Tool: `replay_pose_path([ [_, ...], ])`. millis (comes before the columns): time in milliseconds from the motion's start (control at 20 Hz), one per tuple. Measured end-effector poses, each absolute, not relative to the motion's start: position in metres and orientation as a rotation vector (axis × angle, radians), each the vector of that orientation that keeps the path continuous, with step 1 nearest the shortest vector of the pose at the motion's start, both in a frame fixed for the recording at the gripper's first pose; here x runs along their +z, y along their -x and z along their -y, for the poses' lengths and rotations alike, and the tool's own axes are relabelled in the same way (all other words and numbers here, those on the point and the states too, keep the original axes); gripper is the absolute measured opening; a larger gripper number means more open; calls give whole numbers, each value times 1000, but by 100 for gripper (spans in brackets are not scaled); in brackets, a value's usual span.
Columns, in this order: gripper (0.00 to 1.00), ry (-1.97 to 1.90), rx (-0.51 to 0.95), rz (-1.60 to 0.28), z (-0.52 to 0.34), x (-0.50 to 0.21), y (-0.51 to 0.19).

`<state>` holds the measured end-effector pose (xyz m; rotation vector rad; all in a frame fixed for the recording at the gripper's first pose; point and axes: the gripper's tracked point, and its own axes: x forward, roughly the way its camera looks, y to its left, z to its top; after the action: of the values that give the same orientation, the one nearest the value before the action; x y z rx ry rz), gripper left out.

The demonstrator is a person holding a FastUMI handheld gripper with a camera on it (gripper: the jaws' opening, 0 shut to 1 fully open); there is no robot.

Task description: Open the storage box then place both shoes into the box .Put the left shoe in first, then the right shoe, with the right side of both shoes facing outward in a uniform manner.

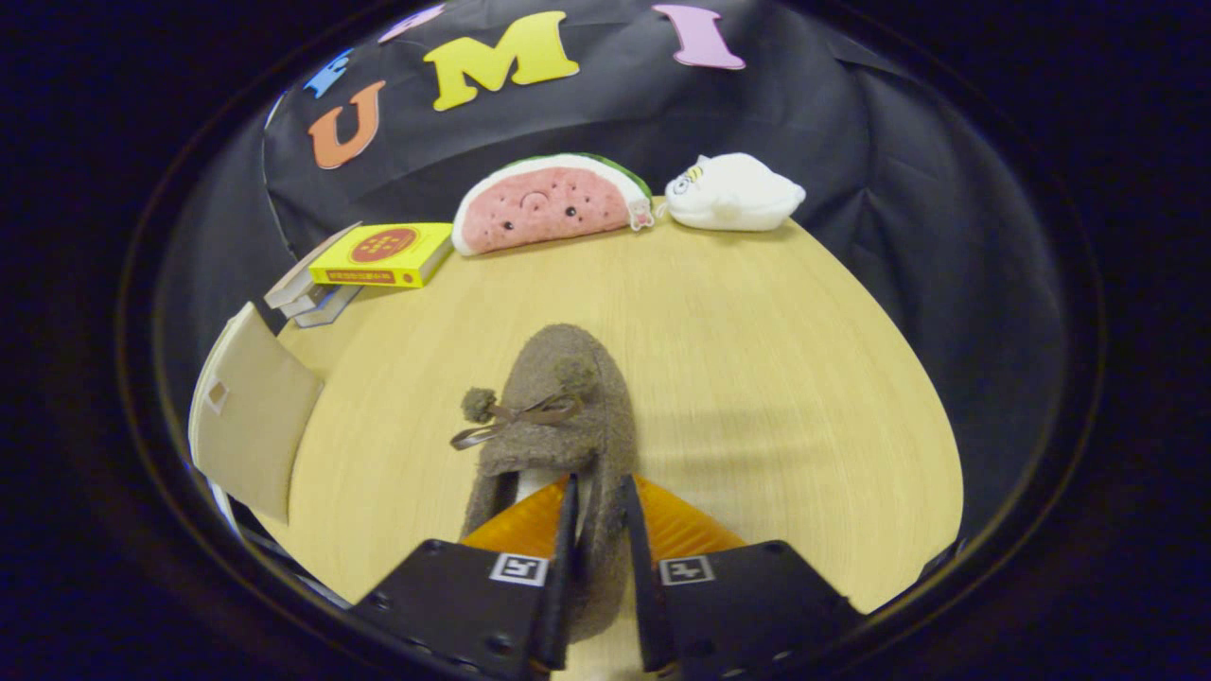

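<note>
A brown fuzzy shoe [558, 397] with a small bow and pompoms points away from me, toe toward the far side of the wooden table [757, 378]. My gripper [598, 492] is shut on the shoe, both fingers pinching the right side wall of its heel opening, one finger inside the shoe and one outside. Whether the shoe rests on the table or hangs just above it is unclear. The storage box's opened flap [251, 416], tan cardboard with a small cutout, stands to the left of the shoe; the rest of the box is hidden below it.
A yellow box [383, 253] lies on a small stack of books [307, 295] at the far left. A watermelon-slice plush [549, 203] and a white plush [733, 194] sit along the table's far edge against the black cloth.
</note>
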<state>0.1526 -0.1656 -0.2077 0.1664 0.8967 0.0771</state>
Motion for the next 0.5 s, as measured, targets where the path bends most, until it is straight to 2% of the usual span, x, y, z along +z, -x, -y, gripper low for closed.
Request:
replay_pose_path([
  [50, 9, -162, 66, -889, 167, -207, -153],
  [100, 3, -155, 74, -892, 165, -208, -152],
  [500, 0, -373, 104, -907, 143, -200, -140],
])
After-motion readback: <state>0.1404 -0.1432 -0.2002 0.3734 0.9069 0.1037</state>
